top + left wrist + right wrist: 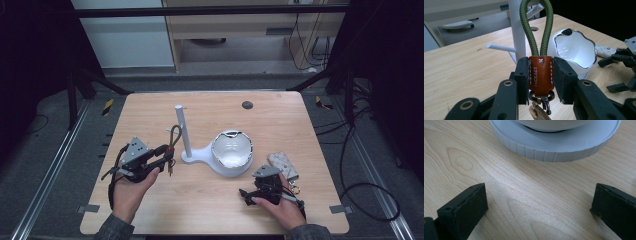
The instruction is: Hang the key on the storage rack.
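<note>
Left tongs (541,82) clamped on brown leather keyring with green cord loop (540,72), just beside white peg stand (183,132) | unhung, judged | right tongs (539,212) apart, empty, near stand base.

1. A light wood desk (150,210) with rounded corners spans the middle of the frame.
2. A white stand (186,145), with an upright post and a round bowl-like dish, sits at centre.
3. A patterned pouch (283,163) lies right of centre, just beside the dish.
4. A dark round spot (247,105) marks the desk's upper part.
</note>
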Demonstrator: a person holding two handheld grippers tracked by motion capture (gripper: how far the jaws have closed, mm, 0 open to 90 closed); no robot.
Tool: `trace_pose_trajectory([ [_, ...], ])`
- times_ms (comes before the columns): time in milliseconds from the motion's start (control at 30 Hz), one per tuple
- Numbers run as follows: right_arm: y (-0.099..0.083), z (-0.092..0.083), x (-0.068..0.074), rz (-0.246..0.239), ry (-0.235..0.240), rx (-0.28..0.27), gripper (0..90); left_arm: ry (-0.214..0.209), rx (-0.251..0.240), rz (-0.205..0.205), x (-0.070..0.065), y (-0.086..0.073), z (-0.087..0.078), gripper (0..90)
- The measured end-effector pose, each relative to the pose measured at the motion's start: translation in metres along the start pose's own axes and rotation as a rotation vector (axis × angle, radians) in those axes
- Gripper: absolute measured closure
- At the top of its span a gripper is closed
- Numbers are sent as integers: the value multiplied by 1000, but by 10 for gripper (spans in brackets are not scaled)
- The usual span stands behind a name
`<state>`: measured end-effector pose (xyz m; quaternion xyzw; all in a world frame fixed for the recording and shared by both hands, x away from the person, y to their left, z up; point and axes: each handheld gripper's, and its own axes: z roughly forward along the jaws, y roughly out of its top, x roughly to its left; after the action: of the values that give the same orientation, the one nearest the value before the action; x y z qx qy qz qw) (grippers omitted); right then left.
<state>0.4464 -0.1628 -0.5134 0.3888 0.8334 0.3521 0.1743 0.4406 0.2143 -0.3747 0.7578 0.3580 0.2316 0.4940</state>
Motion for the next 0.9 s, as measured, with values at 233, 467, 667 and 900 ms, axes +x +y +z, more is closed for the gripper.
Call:
trace_pose_trajectory([
  [233,0,0,0,1,0,0,2,2,11,-5,0,-1,10,661],
  [467,0,0,0,1,0,0,2,6,24,-6,-2,-2,16,661],
  [667,0,0,0,-1,0,0,2,4,39,-37,1,-4,28,661],
  [900,0,0,0,0,0,0,2,16,58,-43,5,-5,38,660],
])
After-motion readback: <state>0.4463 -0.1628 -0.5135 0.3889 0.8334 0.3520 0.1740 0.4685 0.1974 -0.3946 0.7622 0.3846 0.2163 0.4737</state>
